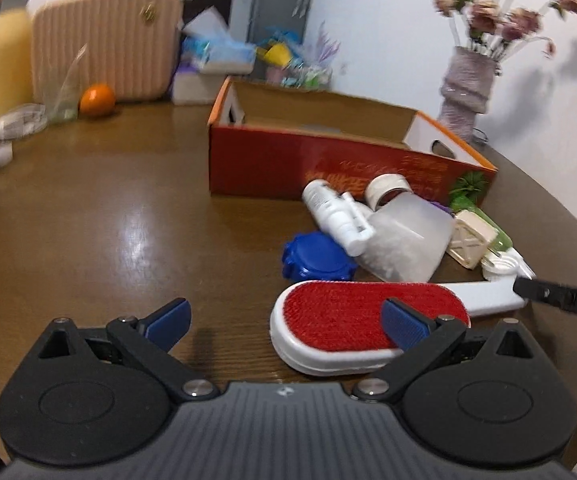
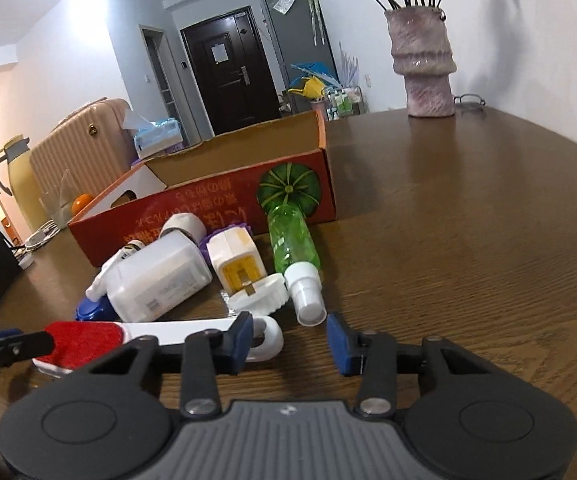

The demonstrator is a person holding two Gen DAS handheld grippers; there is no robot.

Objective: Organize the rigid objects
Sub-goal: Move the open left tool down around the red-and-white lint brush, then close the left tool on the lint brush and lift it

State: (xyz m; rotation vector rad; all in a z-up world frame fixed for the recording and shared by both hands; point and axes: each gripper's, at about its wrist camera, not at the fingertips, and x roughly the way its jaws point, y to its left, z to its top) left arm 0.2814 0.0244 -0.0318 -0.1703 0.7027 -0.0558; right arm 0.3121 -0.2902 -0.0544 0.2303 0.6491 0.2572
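Observation:
An open red cardboard box (image 1: 312,160) stands on the brown table; it also shows in the right wrist view (image 2: 216,200). In front of it lie a red-and-white lint brush (image 1: 364,320) (image 2: 84,340), a blue lid (image 1: 316,258), a white spray bottle (image 1: 336,212), a translucent jar (image 1: 404,240) (image 2: 160,276), a cream plug-like block (image 1: 470,238) (image 2: 236,260) and a green spray bottle (image 2: 294,240). My left gripper (image 1: 288,322) is open, its right finger over the brush head. My right gripper (image 2: 290,344) is open, just short of the brush handle's ring and the green bottle's cap.
A vase of flowers (image 2: 424,64) stands at the far right of the table. A pink suitcase (image 1: 108,40), yellow jug (image 1: 6,52), an orange (image 1: 97,99) and tissue boxes (image 1: 212,68) are at the far left. The right gripper's finger (image 1: 560,298) reaches in from the right.

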